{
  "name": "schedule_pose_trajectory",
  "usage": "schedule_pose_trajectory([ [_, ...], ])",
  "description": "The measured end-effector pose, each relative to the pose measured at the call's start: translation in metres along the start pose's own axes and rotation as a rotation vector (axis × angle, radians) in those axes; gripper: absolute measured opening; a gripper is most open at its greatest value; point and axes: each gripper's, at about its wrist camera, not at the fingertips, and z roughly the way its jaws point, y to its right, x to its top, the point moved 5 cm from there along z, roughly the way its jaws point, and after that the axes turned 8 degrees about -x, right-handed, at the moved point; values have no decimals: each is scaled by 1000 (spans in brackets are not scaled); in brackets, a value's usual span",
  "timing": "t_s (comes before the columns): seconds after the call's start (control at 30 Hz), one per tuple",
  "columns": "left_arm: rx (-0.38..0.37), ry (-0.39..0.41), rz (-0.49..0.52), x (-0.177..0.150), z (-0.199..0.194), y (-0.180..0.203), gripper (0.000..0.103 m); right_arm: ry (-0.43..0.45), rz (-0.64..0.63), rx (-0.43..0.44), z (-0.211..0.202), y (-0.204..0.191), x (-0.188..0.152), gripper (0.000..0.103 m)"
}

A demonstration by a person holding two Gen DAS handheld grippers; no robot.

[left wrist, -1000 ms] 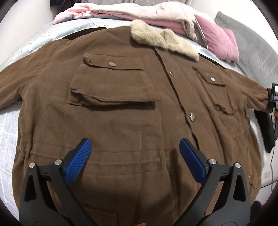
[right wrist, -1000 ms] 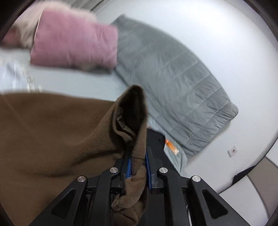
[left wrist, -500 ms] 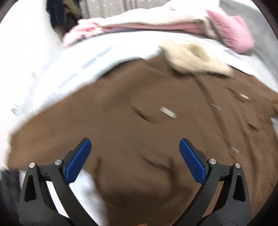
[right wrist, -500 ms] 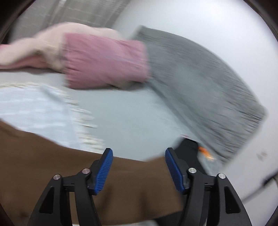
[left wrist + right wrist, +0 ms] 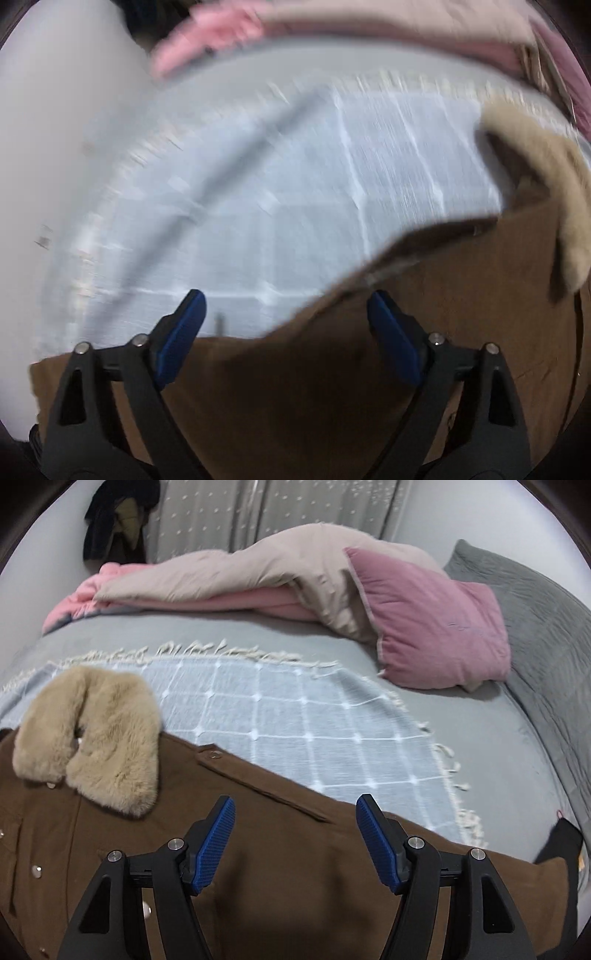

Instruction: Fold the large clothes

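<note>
Brown and heavy-looking, the jacket (image 5: 258, 886) lies spread flat on the pale blue checked throw (image 5: 295, 716), which serves as the landmark for everything else. In the right wrist view the jacket covers the near edge of the throw, its tan fur collar (image 5: 92, 734) resting at the throw's near left corner and one sleeve (image 5: 480, 886) running out past the throw's fringed right edge. Metal snap buttons (image 5: 36, 868) show on the jacket front, down beside the collar. The right gripper (image 5: 295, 842) hangs over the shoulder and sleeve area just short of the throw's near edge; its blue-padded jaws are opening, standing fairly wide, with only flat cloth seen beyond the gap and nothing pinched between the pads. Beyond the throw's far fringe lies the grey bed sheet (image 5: 184, 635), and farther back a pile of beige and pink bedding (image 5: 258, 576) with a pink pillow (image 5: 436, 627) off the throw's far right corner and a grey quilt (image 5: 535, 627) beside that. The left wrist view is smeared by motion: the left gripper (image 5: 284, 332) sits over the jacket's edge where it meets the throw (image 5: 258, 203), its jaws wide but closing, nothing between the pads. The collar (image 5: 546, 177) shows at that view's right, against the throw's right side.
</note>
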Motion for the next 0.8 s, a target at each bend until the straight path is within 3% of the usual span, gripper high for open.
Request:
schedule_pose_trajectory([
  [0.03, -18, -36, 7, -1, 5, 1, 85, -17, -2, 5, 7, -4, -4, 69],
  [0.17, -185, -45, 41, -11, -3, 7, 83, -53, 0, 34, 19, -4, -16, 69],
  [0.3, -195, -66, 103, -34, -1, 12, 75, -58, 51, 66, 24, -1, -25, 69],
  [0.37, -131, -32, 99, -36, -9, 12, 48, -61, 78, 83, 24, -1, -27, 69],
  [0.4, -85, -7, 94, -36, -14, 10, 18, -64, 91, 95, 25, -1, -28, 69],
  [0.47, -71, 77, 65, -37, -33, 8, 15, -68, 111, 114, 24, -4, -30, 69],
  [0.53, -80, 283, -1, -42, -74, -2, 15, -61, 122, 126, 19, -6, -30, 69],
  [0.6, -63, 399, -92, -48, -84, -19, 16, -48, 133, 135, 16, -9, -30, 69],
  [0.63, -4, 401, -118, -48, -74, -24, 15, -44, 137, 140, 15, -11, -30, 69],
  [0.67, 111, 328, -115, -48, -50, -27, 15, -44, 138, 143, 15, -13, -29, 69],
  [0.7, 116, 262, -126, -50, -36, -27, 18, -52, 136, 142, 16, -16, -29, 69],
  [0.77, 132, 269, -173, -48, -44, -26, 25, -66, 130, 143, 15, -19, -28, 69],
  [0.8, 151, 299, -178, -47, -57, -22, 43, -62, 127, 153, 12, -20, -27, 69],
])
